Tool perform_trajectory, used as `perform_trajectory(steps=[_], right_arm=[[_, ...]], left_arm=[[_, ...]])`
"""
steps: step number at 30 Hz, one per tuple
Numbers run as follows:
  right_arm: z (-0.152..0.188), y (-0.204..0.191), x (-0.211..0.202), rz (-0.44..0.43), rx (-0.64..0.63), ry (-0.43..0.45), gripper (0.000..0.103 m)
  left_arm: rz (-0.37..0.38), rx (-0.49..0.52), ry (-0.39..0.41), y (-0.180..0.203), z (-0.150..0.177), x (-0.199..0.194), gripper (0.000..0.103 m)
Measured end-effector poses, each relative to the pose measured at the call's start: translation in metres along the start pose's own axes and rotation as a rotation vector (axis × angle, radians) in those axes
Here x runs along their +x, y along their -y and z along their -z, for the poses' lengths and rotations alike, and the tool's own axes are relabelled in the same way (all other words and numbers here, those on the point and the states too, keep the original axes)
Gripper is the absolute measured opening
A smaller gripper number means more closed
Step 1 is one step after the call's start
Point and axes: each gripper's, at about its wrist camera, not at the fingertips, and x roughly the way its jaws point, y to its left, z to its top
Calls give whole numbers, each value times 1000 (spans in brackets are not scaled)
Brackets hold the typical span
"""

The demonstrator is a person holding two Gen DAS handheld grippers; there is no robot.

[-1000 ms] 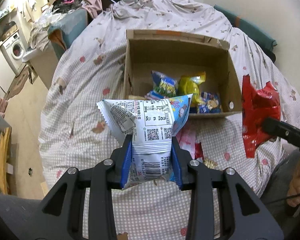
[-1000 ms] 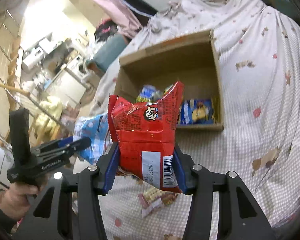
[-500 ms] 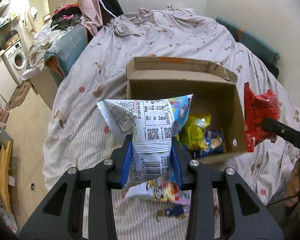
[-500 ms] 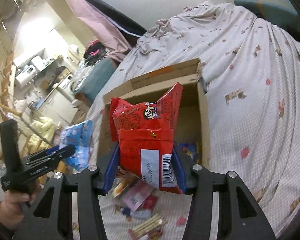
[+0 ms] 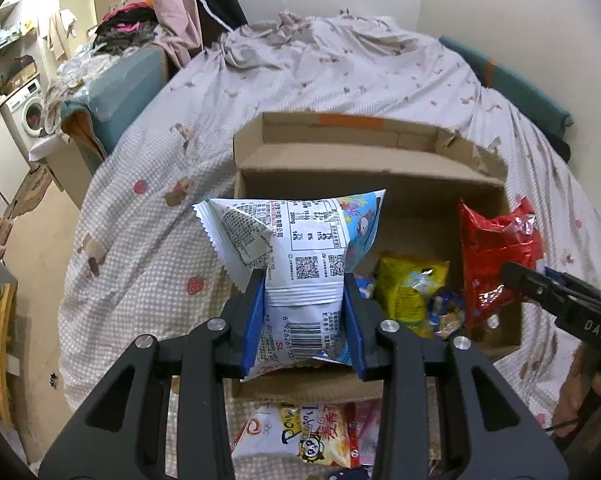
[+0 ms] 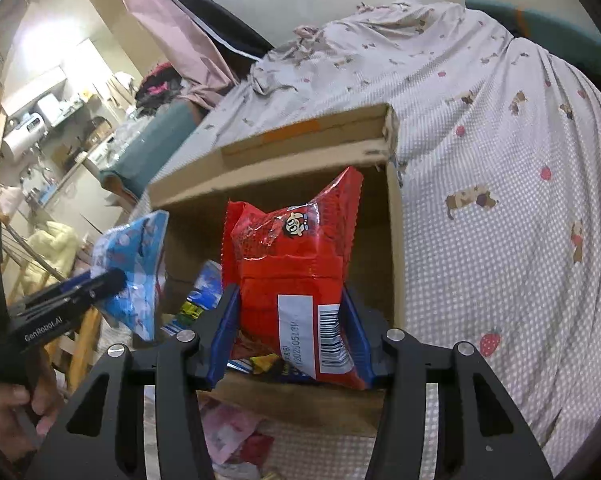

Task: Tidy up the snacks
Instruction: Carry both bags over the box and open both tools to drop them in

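Right now our left gripper is clamped on the white-and-blue snack bag, held upright over the near-left part of the open cardboard box, w/ our right gripper pinching the red snack bag above the box's right side. Inside the box we see a yellow packet & a blue one; more snacks lie on the checked bedspread just in front of the box.
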Motion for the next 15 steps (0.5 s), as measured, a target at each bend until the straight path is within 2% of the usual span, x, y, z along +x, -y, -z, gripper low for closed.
perform_trajectory(steps=[3,6,9,15], right_arm=[[2,3,5,27,-11,-8,52],[1,5,5,31,-5,4,54],[0,3,8,56,-31,11,54],[0,1,13,40,-40,3,54]], left_arm=[[18,-17,-32,-3,2,13,32],[28,-29,-31,-2,2,14,32],[20,5,-15,3,2,13,33],[35,26,-29,10,4,15,34]])
